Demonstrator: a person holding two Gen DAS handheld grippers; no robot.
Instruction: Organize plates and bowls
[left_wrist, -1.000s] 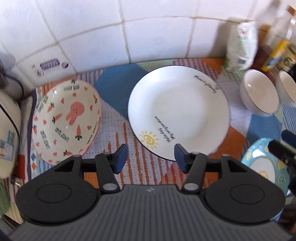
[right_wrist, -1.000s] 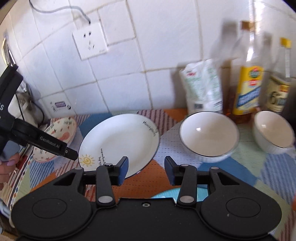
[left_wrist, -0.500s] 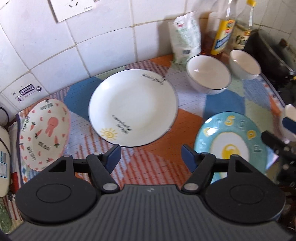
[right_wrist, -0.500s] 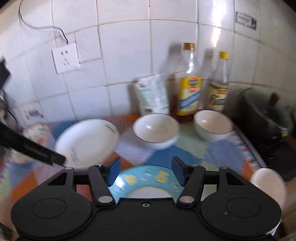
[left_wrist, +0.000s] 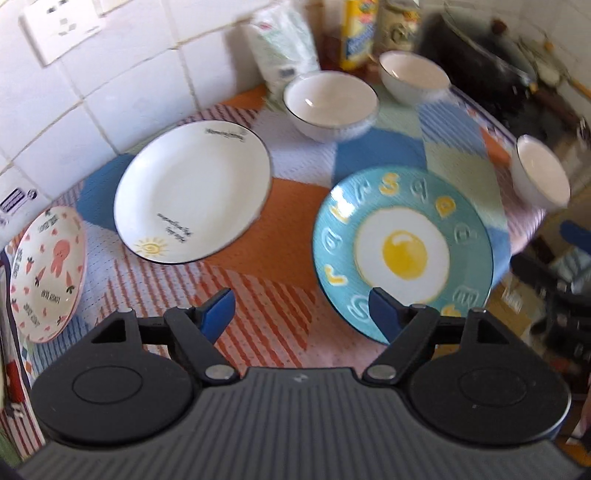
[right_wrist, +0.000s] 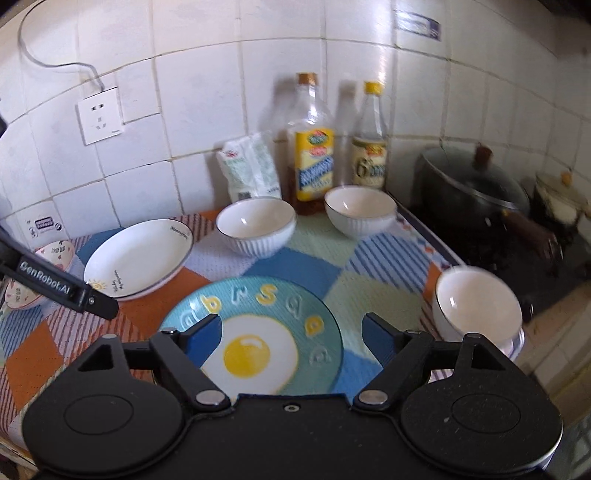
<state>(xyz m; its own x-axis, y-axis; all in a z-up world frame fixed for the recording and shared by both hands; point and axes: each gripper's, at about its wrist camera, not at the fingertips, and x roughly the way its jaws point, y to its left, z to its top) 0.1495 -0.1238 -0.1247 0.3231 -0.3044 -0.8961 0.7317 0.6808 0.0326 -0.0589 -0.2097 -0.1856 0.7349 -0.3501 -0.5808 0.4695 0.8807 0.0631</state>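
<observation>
Three plates lie on a patchwork mat: a pink rabbit plate (left_wrist: 46, 273) at the left, a white sun plate (left_wrist: 192, 188) in the middle and a blue fried-egg plate (left_wrist: 402, 247) at the right. Two white bowls (left_wrist: 330, 103) (left_wrist: 413, 75) stand at the back, and a third bowl (left_wrist: 541, 173) sits near the mat's right edge. My left gripper (left_wrist: 301, 310) hovers over the mat beside the egg plate, its jaws opening with nothing between them. My right gripper (right_wrist: 291, 328) hangs above the egg plate (right_wrist: 266, 295), jaws also opening and empty. The third bowl (right_wrist: 476, 302) is just to its right.
Two bottles (right_wrist: 314, 166) (right_wrist: 369, 155) and a white bag (right_wrist: 251, 170) stand against the tiled wall behind the bowls. A dark lidded pot (right_wrist: 472, 192) sits on the stove at the right. A wall socket (right_wrist: 99, 114) is at the upper left. The counter drops off past the third bowl.
Both grippers have moved to the right and their jaws have spread wider. The egg plate and the third bowl have come into view, and the rabbit plate has slid to the left edge.
</observation>
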